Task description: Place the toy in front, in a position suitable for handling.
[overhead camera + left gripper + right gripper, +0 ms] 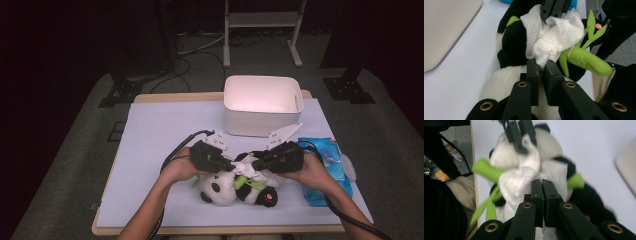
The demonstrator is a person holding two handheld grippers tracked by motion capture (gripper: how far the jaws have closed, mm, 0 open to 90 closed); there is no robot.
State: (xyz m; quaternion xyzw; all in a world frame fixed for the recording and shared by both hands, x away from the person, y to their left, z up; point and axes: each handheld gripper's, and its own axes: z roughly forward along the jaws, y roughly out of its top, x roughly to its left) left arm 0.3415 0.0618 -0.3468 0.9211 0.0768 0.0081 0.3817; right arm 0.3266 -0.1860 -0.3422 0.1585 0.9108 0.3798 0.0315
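Observation:
A black-and-white panda plush [220, 190] lies on its side near the table's front edge, with a green bamboo sprig [586, 60] against its body. A crumpled white wipe [247, 170] rests on top of the plush. My left gripper [234, 167] comes in from the left and is shut on one end of the wipe [554, 37], which is pinched between its tips [541, 62]. My right gripper [252, 162] comes in from the right, and its jaws [541, 182] are closed together on the other end of the wipe [519, 182].
A white plastic bin [262, 105] stands at the back of the pale table [150, 150], just behind the grippers. A blue pack of wipes [325, 165] lies at the right under the person's right hand. Black cables trail from both grippers.

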